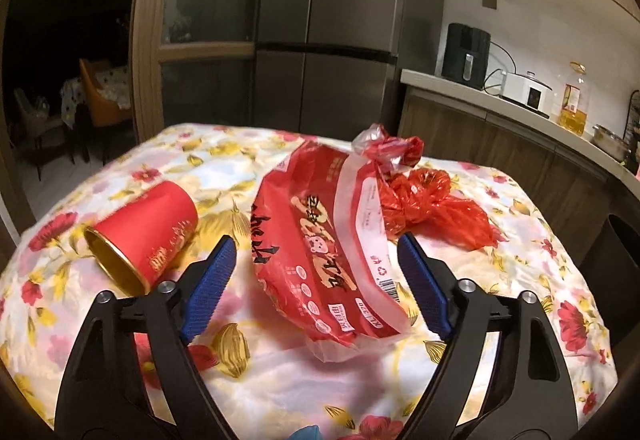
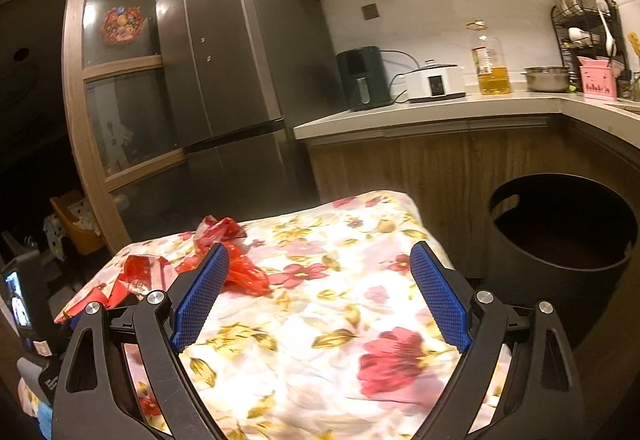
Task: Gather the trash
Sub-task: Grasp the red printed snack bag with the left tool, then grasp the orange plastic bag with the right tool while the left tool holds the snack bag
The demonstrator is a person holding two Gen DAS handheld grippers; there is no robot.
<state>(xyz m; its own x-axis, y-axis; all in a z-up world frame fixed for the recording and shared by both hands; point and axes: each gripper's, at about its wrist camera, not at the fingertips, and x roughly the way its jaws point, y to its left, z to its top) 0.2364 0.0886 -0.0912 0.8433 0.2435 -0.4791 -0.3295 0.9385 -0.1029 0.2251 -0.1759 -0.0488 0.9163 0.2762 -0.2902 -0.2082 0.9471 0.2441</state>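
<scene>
Left wrist view: my left tongs (image 1: 314, 254) are spread wide over the flowered table (image 1: 280, 368), and the big red printed wrapper (image 1: 320, 260) lies between the two blue pads (image 1: 212, 280), which do not touch it. Just left of the tongs a red cup (image 1: 144, 232) lies on its side, its gold-lined mouth turned toward me. Beyond the right pad sits a crumpled red plastic bag (image 1: 436, 208), and past the wrapper's far end a knotted bit of red and clear plastic (image 1: 386, 150) sticks up.

In the right wrist view my right tongs (image 2: 320, 258) are also spread, with nothing but the flowered cloth between them. The red plastic bag (image 2: 244, 272) lies just beside the left pad (image 2: 200, 300), partly behind it, with more red scraps (image 2: 140, 272) further left of it. Off the table's edge, to the right of these tongs, stands a round black bin (image 2: 560, 240) with its mouth open.
</scene>
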